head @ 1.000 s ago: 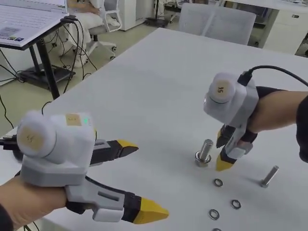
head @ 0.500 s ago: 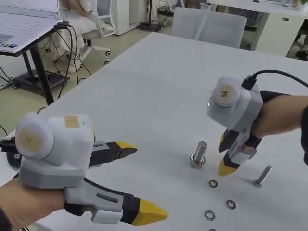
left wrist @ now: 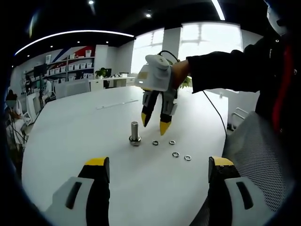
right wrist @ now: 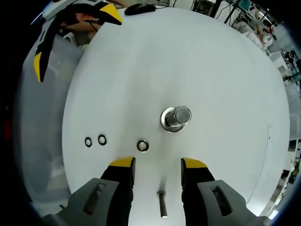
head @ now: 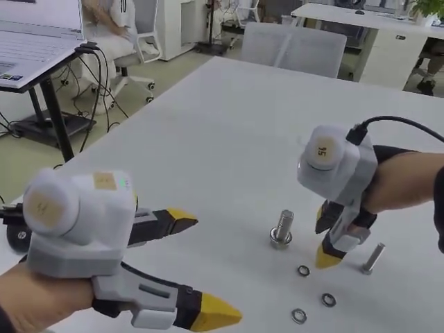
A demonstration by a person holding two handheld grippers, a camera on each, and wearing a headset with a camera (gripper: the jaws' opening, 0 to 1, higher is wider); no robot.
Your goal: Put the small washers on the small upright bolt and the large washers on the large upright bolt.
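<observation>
Now the right gripper (head: 325,240) has eased back from the big bolt (head: 281,231) mid-frame, jaws apart and empty; the left gripper (head: 201,269), lower left, is spread and empty too. Three washers (head: 303,270) lie loose lower right near the small bolt (head: 372,258), which lies flat; they're probably next

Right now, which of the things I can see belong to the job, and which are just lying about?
For the job: large upright bolt; small bolt, lying on its side; loose washers; left claw and right claw, both open.

Lying about: laptop; grey chair; cables under the side desk.
</observation>
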